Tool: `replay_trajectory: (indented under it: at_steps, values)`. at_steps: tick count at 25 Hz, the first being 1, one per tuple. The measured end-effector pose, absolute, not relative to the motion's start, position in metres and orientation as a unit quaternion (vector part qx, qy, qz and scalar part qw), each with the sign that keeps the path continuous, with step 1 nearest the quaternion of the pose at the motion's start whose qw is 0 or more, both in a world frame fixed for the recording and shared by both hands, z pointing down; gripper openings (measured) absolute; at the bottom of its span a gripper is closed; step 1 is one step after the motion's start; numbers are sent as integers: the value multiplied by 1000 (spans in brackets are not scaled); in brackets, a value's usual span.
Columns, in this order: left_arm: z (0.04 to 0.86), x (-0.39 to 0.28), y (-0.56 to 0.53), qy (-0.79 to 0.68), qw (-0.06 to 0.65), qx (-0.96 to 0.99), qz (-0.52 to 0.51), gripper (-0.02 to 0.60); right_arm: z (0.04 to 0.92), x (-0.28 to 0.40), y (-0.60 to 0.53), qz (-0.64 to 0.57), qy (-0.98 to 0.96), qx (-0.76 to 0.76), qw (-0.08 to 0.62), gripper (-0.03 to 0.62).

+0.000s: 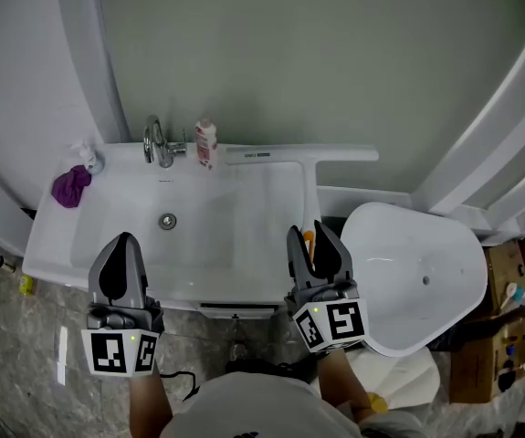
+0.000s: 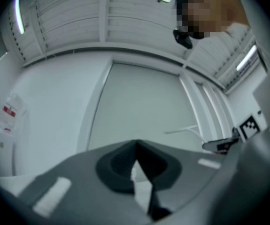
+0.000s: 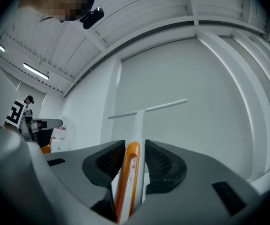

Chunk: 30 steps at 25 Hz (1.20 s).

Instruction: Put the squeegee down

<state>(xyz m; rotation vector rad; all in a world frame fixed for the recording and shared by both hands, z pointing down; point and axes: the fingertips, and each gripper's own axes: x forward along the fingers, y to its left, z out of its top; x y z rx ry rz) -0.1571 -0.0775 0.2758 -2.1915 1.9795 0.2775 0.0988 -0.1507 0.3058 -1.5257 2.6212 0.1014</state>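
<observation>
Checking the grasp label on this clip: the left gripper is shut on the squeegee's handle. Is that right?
No, the side is wrong. The right gripper is shut on the squeegee's handle, as the right gripper view shows. The left gripper is shut with nothing between its jaws.

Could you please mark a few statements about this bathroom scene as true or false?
1. The right gripper grips the squeegee by its handle. True.
2. The left gripper holds the cloth. False: it is shut and empty; the cloth lies on the sink's back left corner.
3. A bottle stands just right of the faucet. True.
4. The squeegee lies loose in the basin. False: it is clamped between the right gripper's jaws.
</observation>
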Motion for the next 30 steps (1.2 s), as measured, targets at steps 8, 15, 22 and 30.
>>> replay_trajectory:
  at_steps: [8,15,22,30]
  values:
    - [278,-151,-108,673,96,-727,94,8,315,97,-189,29,872,-485,54,132]
    - [283,-157,-126,677,88,-726,85,8,317,93,-208,21,873,-484,51,132]
    - [289,-170,-168,657,78,-745,84,8,321,81,-238,19,862,-504,44,132]
    - [282,-193,-213,634,83,-765,84,6,317,67,-272,17,843,-535,51,132]
